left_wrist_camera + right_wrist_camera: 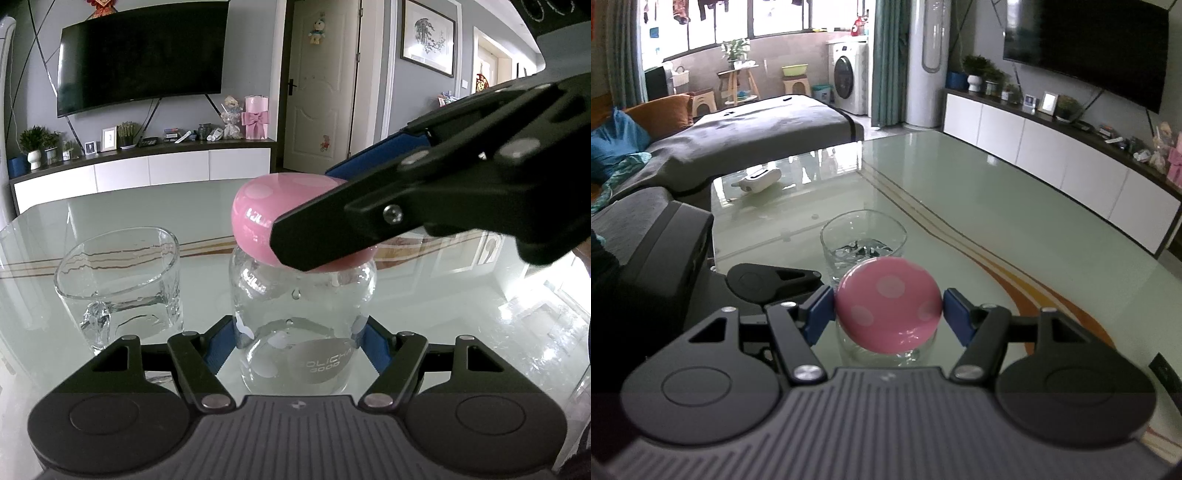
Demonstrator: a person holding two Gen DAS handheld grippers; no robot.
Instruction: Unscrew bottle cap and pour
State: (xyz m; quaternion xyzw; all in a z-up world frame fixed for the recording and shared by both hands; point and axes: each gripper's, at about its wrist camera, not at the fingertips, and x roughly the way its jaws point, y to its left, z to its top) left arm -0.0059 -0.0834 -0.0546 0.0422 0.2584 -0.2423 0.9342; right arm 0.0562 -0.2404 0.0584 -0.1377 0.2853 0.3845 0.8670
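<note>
A clear glass bottle (pixel 301 332) stands upright on the glass-topped table (pixel 424 302), its rounded pink dotted cap (pixel 888 304) seated on its neck. The left gripper (pixel 301 345) holds the bottle low on its body, a blue pad pressed against each side of the glass, so the bottle sits squarely between the fingers and close to the gripper's base. The right gripper (pixel 888 314) comes in from above and to the right, at cap height; its blue pads (pixel 820 314) bracket the cap on both sides, the left pad touching the rim, the right pad at or just off the rim, and whether it is fully clamped cannot be told. An empty-looking tumbler (pixel 122 284) with a thick base stands on the table just to the left of the bottle, apart from it. The bottle appears to hold little or no liquid; droplets cling inside its shoulder. The step in hand is judged to be work at the cap, one gripper bracing the body while the other takes the cap. The scene fits equally a cap about to be loosened and a cap being screwed back on; either way, the turn calls for a firm, level hold on the cap and a steady bottle.
</note>
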